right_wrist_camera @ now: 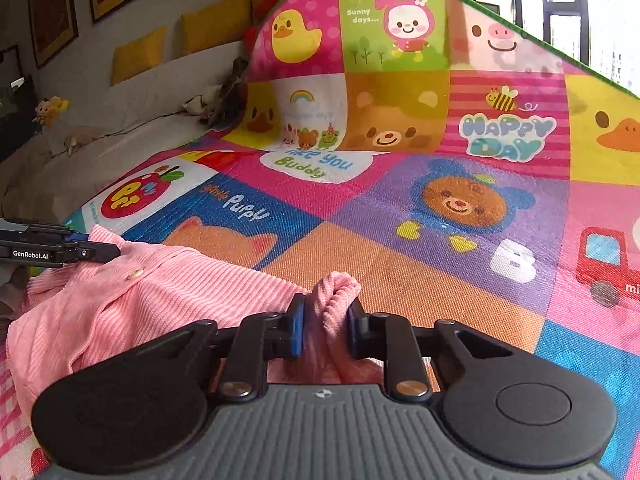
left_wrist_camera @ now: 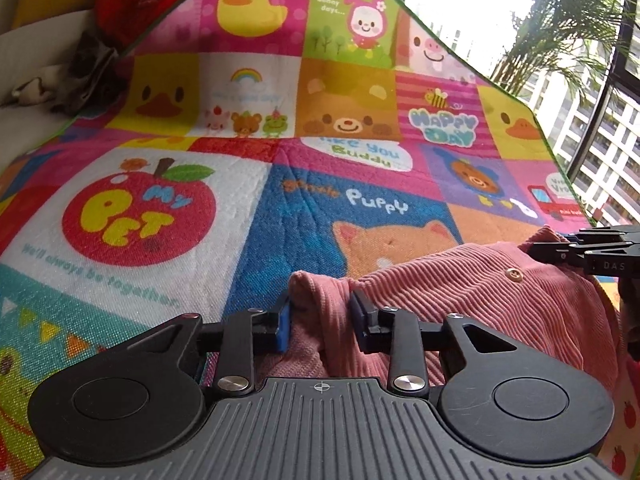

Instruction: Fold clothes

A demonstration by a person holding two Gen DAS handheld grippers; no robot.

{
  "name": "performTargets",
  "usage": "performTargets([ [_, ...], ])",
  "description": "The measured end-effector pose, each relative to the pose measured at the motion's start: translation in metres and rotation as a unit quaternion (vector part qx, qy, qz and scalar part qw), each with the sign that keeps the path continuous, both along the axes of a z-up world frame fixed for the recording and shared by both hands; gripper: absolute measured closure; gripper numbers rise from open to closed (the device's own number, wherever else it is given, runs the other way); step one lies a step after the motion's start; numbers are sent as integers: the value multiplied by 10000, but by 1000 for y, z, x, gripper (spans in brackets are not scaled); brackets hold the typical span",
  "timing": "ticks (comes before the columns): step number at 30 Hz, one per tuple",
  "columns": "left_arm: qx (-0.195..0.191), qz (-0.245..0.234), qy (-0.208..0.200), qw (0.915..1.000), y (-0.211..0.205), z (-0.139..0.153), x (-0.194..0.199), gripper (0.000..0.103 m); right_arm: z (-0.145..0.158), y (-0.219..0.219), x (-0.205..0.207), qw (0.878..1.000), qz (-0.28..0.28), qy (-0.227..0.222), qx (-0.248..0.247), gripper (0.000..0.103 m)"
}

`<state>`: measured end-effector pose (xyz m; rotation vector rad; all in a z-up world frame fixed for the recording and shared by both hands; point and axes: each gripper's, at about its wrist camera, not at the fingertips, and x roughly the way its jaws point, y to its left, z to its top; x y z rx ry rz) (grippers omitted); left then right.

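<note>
A pink corduroy shirt [left_wrist_camera: 480, 292] with small buttons lies on a colourful cartoon play mat [left_wrist_camera: 168, 216]. My left gripper [left_wrist_camera: 320, 316] is shut on a bunched edge of the shirt at its left side. My right gripper [right_wrist_camera: 324, 324] is shut on another bunched edge of the shirt [right_wrist_camera: 160, 296] at its right side. The cloth stretches between the two grippers, just above the mat [right_wrist_camera: 440, 240]. The right gripper's fingers show at the right edge of the left wrist view [left_wrist_camera: 592, 252]; the left gripper's fingers show at the left edge of the right wrist view [right_wrist_camera: 52, 248].
The mat's far part curls up against the back. A white sofa [right_wrist_camera: 132, 92] with yellow cushions [right_wrist_camera: 138, 54] stands to the left, with small toys and cloth on it. A window [left_wrist_camera: 592, 92] and a palm plant [left_wrist_camera: 560, 20] are to the right.
</note>
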<state>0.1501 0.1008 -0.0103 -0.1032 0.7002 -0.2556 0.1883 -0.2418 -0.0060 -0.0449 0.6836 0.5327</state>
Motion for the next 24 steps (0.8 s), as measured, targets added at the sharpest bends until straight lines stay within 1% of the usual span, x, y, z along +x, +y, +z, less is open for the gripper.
performTargets([
  [6,8,122,-22,9999,6,2,17,78,2,10,21,9999,13,-95,-41,87],
  [9,10,307,-70,9995,15,6,33,80,8,18,40,9998,-13,-213,-44,88],
  [12,3,571,-113,9983,26,10,53,79,16,30,62,9992,-29,-385,-88,88],
  [14,-10,781,-95,9969,34,12,65,75,19,36,72,9990,-50,-436,-108,85],
  [15,-50,867,-90,9962,39,12,67,75,21,34,70,9987,-84,-497,-102,82],
  [16,-117,934,-109,9955,45,14,66,72,23,33,67,9983,-119,-558,-96,76],
  [17,-129,949,-173,9953,49,17,60,65,25,31,65,9979,-153,-618,-90,72],
  [18,-141,964,-237,9950,54,21,54,59,27,29,63,9975,-188,-679,-84,61],
  [19,-152,979,-300,9946,58,24,48,46,29,28,60,9970,-222,-740,-77,51],
  [20,-158,994,-364,9943,63,28,41,41,31,26,56,9965,-247,-797,-87,48],
  [21,-95,1004,-417,9940,65,32,32,37,32,25,47,9960,-250,-845,-133,46],
  [22,-109,992,-437,9940,66,35,26,37,32,24,38,9960,-233,-856,-135,44],
  [24,-334,883,-443,9946,63,39,11,37,31,23,20,9974,-109,-716,54,38],
])
